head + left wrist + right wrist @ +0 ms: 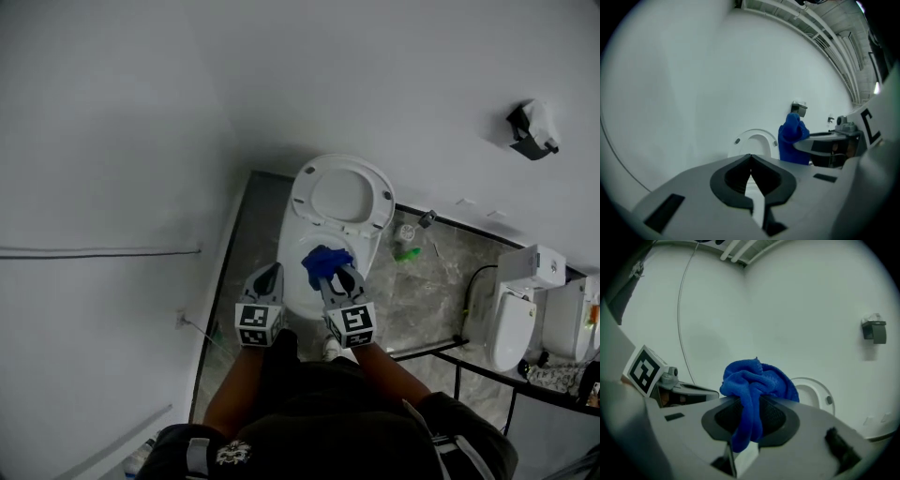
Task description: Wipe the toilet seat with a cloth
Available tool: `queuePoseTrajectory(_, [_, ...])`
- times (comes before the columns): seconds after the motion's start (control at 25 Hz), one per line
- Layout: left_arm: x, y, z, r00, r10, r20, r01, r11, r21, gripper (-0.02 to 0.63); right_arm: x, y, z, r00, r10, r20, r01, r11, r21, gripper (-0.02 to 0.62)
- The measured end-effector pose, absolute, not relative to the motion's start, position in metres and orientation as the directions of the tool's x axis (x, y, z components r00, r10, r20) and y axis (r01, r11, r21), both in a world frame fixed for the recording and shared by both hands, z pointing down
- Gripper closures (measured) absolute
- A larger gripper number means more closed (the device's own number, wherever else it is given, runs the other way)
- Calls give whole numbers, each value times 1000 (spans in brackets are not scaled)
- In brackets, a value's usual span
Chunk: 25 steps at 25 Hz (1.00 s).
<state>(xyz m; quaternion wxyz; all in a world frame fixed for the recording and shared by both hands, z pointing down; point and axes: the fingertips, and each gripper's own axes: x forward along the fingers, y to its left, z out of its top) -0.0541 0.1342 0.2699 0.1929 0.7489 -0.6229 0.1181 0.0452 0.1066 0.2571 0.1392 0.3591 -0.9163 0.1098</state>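
Observation:
A white toilet (298, 246) stands against the wall with its lid and seat (342, 195) raised. My right gripper (330, 269) is shut on a bunched blue cloth (324, 262) and hovers over the bowl. In the right gripper view the cloth (752, 385) bulges out between the jaws, with the raised lid (815, 394) behind it. My left gripper (270, 275) hangs beside it over the bowl's left rim, jaws shut and empty. The left gripper view shows its closed tips (750, 157), the lid (756, 142) and the cloth (791, 138) at the right.
A paper holder (531, 131) hangs on the wall at upper right. A green bottle (407, 254) and a small fitting (427, 218) lie on the grey marble floor right of the toilet. Further white fixtures (527, 305) stand at the far right behind a black rail (457, 354).

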Motion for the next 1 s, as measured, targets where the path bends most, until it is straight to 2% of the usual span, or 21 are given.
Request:
queuePoseTrajectory(0.52, [-7, 263, 230, -19, -926, 377, -995, 52, 80, 597, 90, 207, 228, -832, -481, 276, -500, 866, 3, 505])
queuePoseTrajectory(1.0, [-15, 312, 203, -47, -945, 323, -997, 66, 49, 597, 93, 251, 198, -836, -506, 213, -499, 862, 91, 506])
